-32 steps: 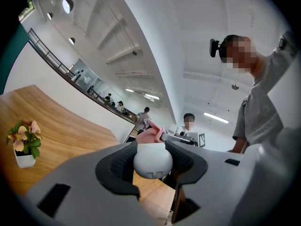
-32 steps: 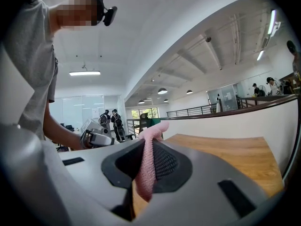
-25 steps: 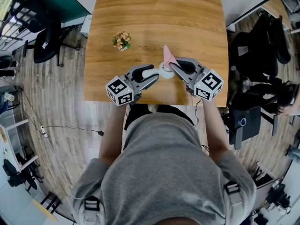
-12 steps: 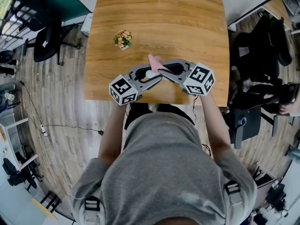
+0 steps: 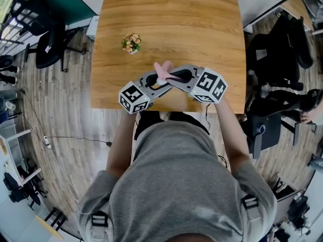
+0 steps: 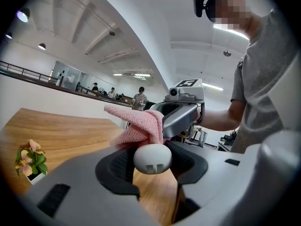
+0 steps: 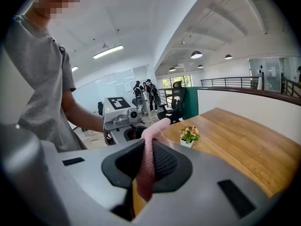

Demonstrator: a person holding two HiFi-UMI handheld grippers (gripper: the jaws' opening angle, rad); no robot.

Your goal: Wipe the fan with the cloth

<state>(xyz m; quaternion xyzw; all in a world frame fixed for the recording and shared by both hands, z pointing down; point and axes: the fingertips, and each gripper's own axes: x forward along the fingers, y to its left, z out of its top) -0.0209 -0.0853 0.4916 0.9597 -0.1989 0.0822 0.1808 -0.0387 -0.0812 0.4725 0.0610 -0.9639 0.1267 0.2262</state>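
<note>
Between the left gripper's (image 6: 153, 166) fingers (image 6: 120, 165) sits the fan (image 6: 152, 158), cloth (image 6: 140, 126) touching it.

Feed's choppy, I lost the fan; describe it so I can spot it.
At the near edge of the wooden table the grippers meet. The fan is the small white rounded piece clamped in the left gripper, under the pink cloth held by the right gripper: smooth, unlike the knitted cloth.
</note>
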